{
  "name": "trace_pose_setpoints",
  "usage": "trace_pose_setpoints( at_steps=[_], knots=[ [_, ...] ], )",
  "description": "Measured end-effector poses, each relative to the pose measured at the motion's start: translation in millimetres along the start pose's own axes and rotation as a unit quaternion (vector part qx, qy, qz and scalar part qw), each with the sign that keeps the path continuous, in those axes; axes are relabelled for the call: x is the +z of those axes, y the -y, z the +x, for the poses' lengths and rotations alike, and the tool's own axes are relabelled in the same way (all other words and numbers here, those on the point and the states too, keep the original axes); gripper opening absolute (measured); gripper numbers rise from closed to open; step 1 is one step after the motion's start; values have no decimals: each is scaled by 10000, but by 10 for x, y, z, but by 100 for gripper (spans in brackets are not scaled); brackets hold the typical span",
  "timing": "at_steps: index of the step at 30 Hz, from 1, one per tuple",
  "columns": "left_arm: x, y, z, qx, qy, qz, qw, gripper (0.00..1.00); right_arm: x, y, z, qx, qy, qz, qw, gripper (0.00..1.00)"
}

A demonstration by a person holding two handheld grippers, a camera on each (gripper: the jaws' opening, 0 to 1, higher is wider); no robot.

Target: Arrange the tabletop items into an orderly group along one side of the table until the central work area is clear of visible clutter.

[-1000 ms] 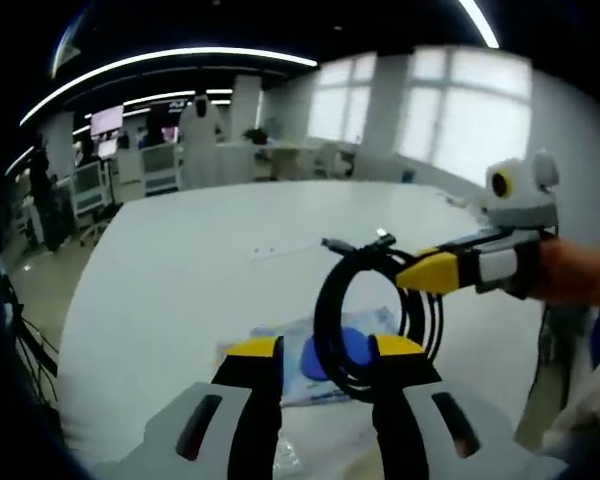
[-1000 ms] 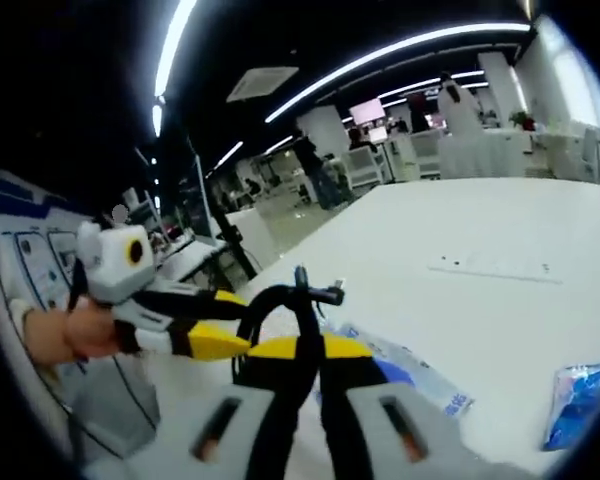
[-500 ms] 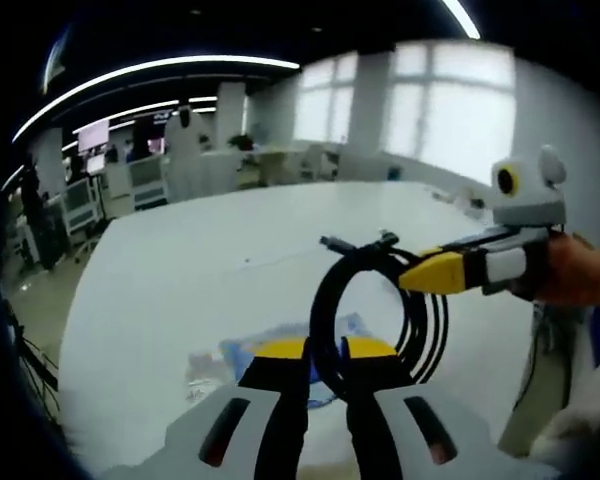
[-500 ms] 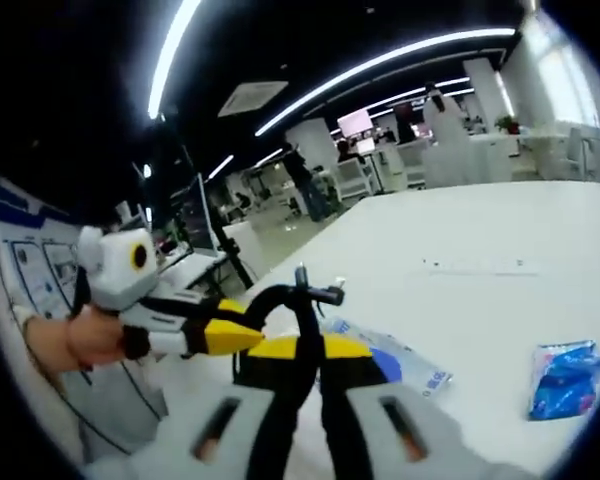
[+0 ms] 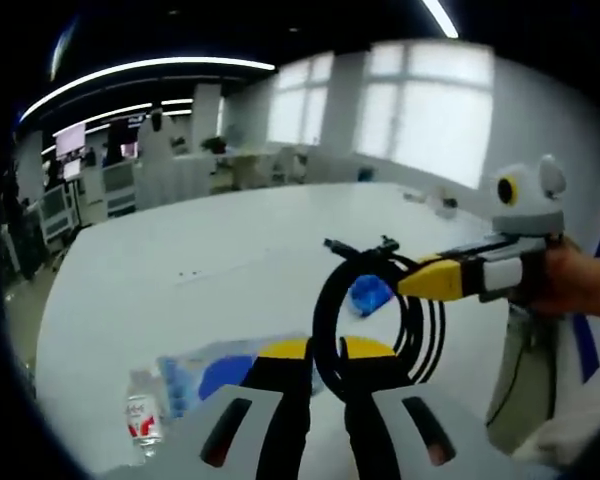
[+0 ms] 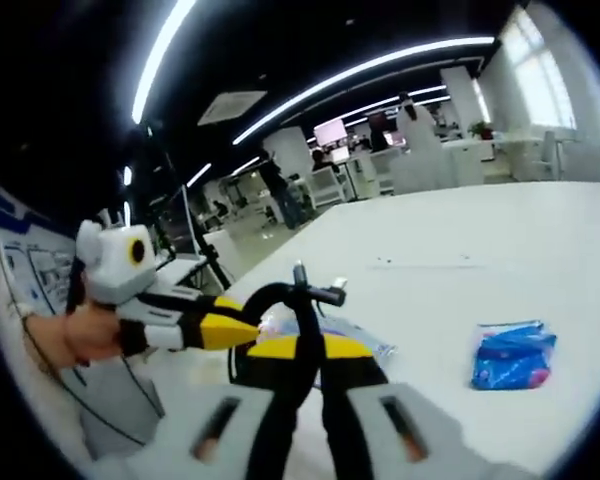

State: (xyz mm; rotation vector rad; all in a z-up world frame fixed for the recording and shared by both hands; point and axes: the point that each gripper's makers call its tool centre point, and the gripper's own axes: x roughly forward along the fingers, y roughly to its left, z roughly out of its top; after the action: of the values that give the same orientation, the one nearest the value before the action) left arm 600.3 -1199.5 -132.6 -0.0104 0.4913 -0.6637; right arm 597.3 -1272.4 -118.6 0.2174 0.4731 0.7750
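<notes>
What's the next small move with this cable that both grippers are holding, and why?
Probably lower the coiled black cable toward one edge of the white table and let go. Both the left gripper and right gripper are shut on it in mid-air, while the blue packet and flat plastic bag lie loose.

A black coiled cable (image 5: 370, 320) hangs upright above the white table (image 5: 230, 260). A blue packet (image 6: 510, 355) and a clear-wrapped blue pack (image 5: 215, 372) lie flat there. A small bottle (image 5: 143, 420) stands beside the pack.

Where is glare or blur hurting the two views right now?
Left gripper view: windows blown out, small bottle smeared at the edge. Right gripper view: ceiling light strips flare, blue packet soft, coiled cable fairly sharp.
</notes>
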Motion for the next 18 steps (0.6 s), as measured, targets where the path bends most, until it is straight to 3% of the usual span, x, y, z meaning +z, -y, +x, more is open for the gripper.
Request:
trace_pose_setpoints(
  at_steps=[7, 18],
  knots=[
    [37, 367, 236, -308, -57, 78, 9995, 6, -29, 197, -327, -242, 55, 42, 9997, 3],
    [133, 763, 507, -586, -148, 253, 9979, 6, -30, 510, -685, -472, 176, 151, 9986, 3]
  ],
)
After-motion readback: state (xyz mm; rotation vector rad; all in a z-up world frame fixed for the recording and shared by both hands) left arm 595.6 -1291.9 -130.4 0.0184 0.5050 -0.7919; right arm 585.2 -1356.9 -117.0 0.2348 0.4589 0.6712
